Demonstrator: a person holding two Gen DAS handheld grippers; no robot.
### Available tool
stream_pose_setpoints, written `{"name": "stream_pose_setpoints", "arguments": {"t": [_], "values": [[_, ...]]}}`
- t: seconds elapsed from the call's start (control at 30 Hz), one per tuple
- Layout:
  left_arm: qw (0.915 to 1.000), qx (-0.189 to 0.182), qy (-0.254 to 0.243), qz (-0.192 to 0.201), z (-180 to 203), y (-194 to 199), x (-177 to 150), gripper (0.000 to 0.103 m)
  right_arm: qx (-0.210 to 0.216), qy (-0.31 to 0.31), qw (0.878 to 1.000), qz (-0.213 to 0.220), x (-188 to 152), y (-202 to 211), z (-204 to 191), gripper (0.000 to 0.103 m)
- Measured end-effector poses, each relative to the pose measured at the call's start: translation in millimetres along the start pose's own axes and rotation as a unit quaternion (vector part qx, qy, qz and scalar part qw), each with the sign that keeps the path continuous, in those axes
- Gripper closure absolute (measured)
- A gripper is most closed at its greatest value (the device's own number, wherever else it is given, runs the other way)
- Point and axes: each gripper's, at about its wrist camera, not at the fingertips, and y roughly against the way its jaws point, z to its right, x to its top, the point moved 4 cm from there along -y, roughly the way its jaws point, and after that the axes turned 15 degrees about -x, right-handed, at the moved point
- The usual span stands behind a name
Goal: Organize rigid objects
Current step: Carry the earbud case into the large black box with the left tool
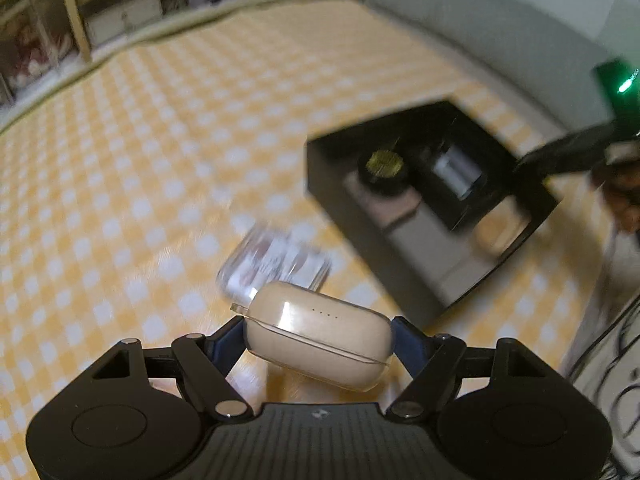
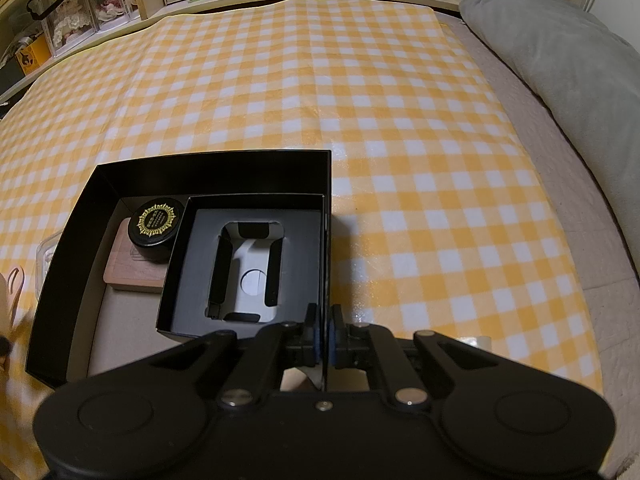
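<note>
Now your left tool [image 1: 319, 340] clamps the beige earbud case [image 1: 316, 336], clear of the black box [image 2: 208, 170]. Your right tool [image 2: 325, 330] pinches that box's right wall; open checkered cloth [image 2: 400, 120] lies beyond it.

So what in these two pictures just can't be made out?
- Left wrist view: the clear packet behind the beige case is motion-blurred; its print is unreadable.
- Right wrist view: gold lettering on the round black tin is too small.
- Right wrist view: the black box hides most of a clear container at its left.

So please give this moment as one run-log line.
left jaws: shut on beige case | right jaws: shut on black box wall
</note>
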Motion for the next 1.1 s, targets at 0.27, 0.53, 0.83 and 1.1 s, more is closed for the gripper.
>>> {"name": "stream_pose_setpoints", "arguments": {"t": [0.27,0.53,0.83,1.1], "values": [[0.9944,-0.051,-0.093,0.010,63,-19,39,0.025,-0.002,0.002,1.000,0.001,-1,-1,-1,0.098],[0.9914,-0.081,-0.102,-0.011,81,-67,65,0.025,-0.002,0.002,1.000,0.001,-2,-2,-1,0.098],[0.9891,-0.107,-0.088,-0.050,68,-104,62,0.025,-0.002,0.002,1.000,0.001,-2,-2,-2,0.098],[0.9835,-0.097,-0.140,-0.062,70,-114,66,0.025,-0.007,-0.003,1.000,0.003,-2,-3,-2,0.098]]}}
